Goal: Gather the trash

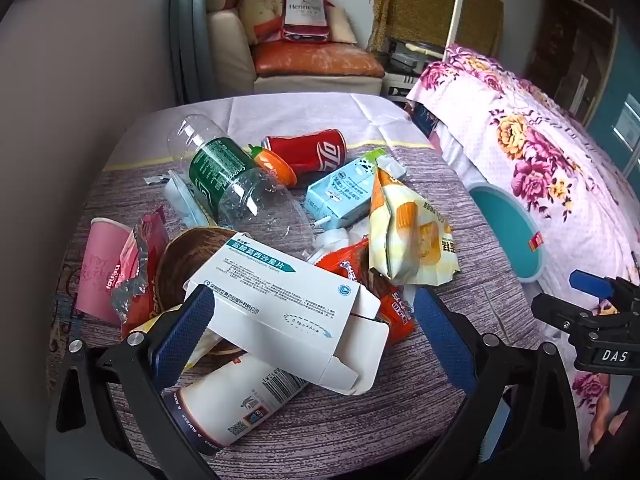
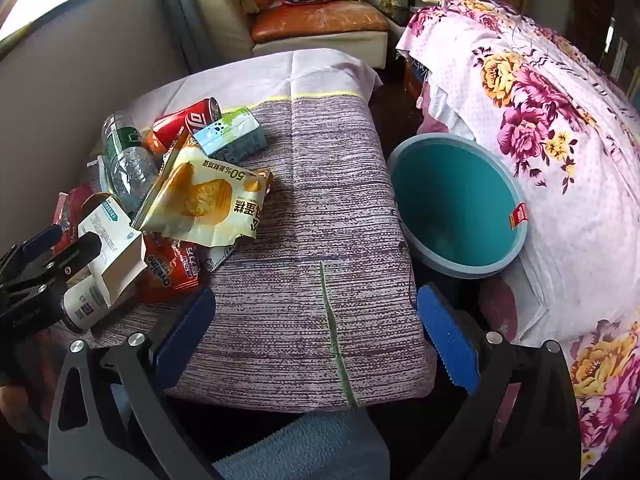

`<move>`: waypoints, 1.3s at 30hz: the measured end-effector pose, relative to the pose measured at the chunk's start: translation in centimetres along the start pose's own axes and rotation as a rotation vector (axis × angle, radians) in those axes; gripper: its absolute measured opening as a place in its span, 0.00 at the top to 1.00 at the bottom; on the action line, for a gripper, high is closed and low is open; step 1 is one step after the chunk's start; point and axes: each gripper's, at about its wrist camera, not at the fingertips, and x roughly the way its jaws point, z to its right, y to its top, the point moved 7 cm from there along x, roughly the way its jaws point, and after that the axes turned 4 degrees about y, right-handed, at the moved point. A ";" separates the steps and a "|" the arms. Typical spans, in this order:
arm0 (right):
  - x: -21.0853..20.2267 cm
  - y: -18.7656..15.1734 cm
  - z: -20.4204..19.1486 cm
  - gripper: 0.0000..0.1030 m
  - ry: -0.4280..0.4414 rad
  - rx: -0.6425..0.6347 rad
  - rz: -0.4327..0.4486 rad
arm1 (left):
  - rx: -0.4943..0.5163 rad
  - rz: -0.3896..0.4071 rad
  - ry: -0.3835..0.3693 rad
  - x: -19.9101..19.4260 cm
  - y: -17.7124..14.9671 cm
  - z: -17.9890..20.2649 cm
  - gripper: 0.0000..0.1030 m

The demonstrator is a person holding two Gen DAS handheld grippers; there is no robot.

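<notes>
A pile of trash lies on the cloth-covered table (image 2: 328, 200). In the left wrist view my left gripper (image 1: 316, 332) is open, its fingers on either side of a white medicine box (image 1: 280, 300) with an open flap. Around it lie a white paper cup (image 1: 236, 400), a red Ovaltine wrapper (image 1: 384, 292), a yellow cake wrapper (image 1: 408, 232), a clear bottle (image 1: 236, 184), a red cola can (image 1: 312, 150), a blue carton (image 1: 340, 192) and a pink cup (image 1: 100, 264). My right gripper (image 2: 316, 336) is open and empty above the table's bare near edge. A teal bin (image 2: 456, 204) stands right of the table.
A bed with a floral cover (image 2: 560, 140) lies to the right, against the bin. An armchair with an orange cushion (image 2: 320, 20) stands behind the table. A grey wall panel (image 1: 88, 60) runs along the left. A blue towel (image 2: 304, 448) lies below the table's near edge.
</notes>
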 end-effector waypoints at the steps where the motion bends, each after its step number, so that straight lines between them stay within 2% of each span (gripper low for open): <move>1: 0.0 0.1 0.0 0.06 0.000 0.000 0.001 | 0.001 -0.001 0.001 0.0 0.0 0.0 0.04; 14: -0.7 -0.2 0.5 0.06 -0.009 0.008 0.001 | 0.005 -0.004 -0.001 -0.5 0.0 -1.0 0.04; 39: -0.2 0.3 0.5 0.06 -0.016 0.017 -0.023 | 0.020 0.001 0.017 -0.6 0.0 -0.2 0.04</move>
